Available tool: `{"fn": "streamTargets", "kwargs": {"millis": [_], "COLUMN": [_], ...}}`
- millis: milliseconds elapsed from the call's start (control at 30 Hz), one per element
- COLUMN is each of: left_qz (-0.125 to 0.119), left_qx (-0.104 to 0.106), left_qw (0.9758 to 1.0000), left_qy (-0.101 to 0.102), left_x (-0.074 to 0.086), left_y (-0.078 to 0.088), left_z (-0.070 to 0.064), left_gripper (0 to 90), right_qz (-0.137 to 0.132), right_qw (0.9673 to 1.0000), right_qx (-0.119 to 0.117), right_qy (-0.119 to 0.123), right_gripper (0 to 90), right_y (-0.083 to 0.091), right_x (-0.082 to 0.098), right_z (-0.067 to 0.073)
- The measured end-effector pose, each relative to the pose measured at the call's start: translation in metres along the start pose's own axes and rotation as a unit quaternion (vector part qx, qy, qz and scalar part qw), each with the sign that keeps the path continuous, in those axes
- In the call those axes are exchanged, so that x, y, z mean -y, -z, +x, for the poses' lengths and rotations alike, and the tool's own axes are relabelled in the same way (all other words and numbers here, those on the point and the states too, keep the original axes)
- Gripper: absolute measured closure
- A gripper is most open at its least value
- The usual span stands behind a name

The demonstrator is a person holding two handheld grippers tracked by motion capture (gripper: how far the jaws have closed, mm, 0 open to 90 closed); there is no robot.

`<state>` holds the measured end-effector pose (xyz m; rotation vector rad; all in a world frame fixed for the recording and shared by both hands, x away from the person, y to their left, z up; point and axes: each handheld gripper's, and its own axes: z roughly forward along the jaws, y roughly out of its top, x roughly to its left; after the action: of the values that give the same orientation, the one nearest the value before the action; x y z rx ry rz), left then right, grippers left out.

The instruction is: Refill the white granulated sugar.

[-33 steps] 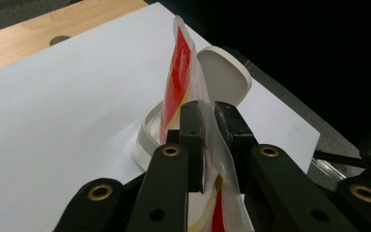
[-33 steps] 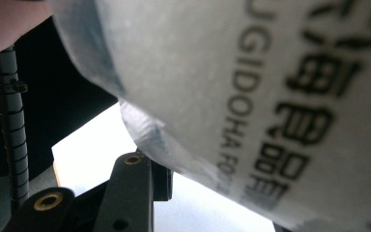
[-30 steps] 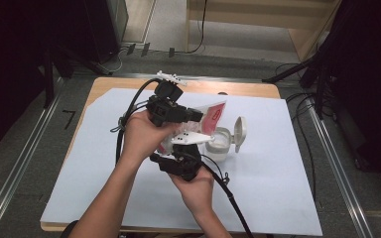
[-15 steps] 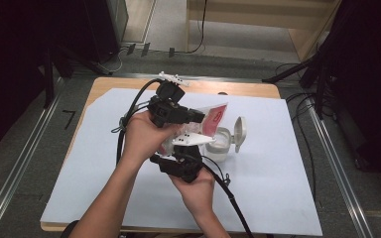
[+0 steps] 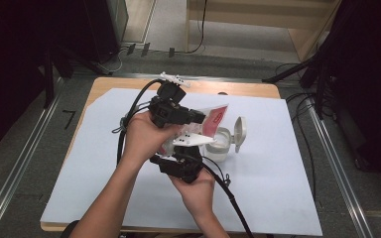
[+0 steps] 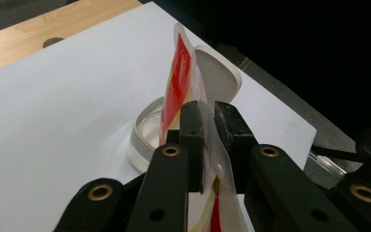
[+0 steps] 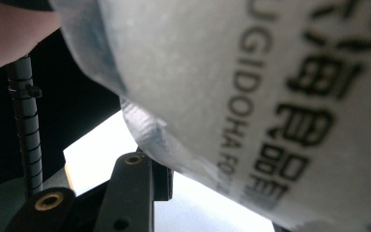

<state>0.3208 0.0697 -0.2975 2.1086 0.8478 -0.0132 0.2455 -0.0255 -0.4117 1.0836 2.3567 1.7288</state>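
The left gripper (image 6: 206, 113) has its 2 jaws clamped on the thin edge of a red-and-clear pouch (image 6: 178, 87), which stands above an open white container (image 5: 222, 144). The right gripper (image 5: 186, 157) holds the pouch's lower, printed end between its jaws; whether they press on it cannot be told.

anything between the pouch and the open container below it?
Nothing visible. The pouch, clamped in the left hand-held gripper, hangs right over the white container. Its hinged lid is flipped open and stands off to the side, leaving the mouth uncovered. The right hand-held gripper holds the pouch's lower end, beside the container.
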Motion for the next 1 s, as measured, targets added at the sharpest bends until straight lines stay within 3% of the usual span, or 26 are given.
{"fn": "streamTargets", "kwargs": {"millis": [667, 1000], "left_qz": [-0.005, 0.000], "left_qx": [0.001, 0.006], "left_qw": [1.0000, 1.0000], "left_qy": [-0.007, 0.001], "left_x": [-0.0002, 0.0005], "left_y": [-0.0012, -0.0040], "left_z": [-0.0003, 0.0028], "left_gripper": [83.4, 83.8], "right_qz": [-0.002, 0.003], "right_qw": [1.0000, 1.0000], "right_qx": [0.002, 0.005], "right_qy": [0.004, 0.000], "right_gripper": [63.6, 63.6], "right_y": [0.0012, 0.0004], "right_x": [-0.0001, 0.0018], "right_z": [-0.0010, -0.0033]}}
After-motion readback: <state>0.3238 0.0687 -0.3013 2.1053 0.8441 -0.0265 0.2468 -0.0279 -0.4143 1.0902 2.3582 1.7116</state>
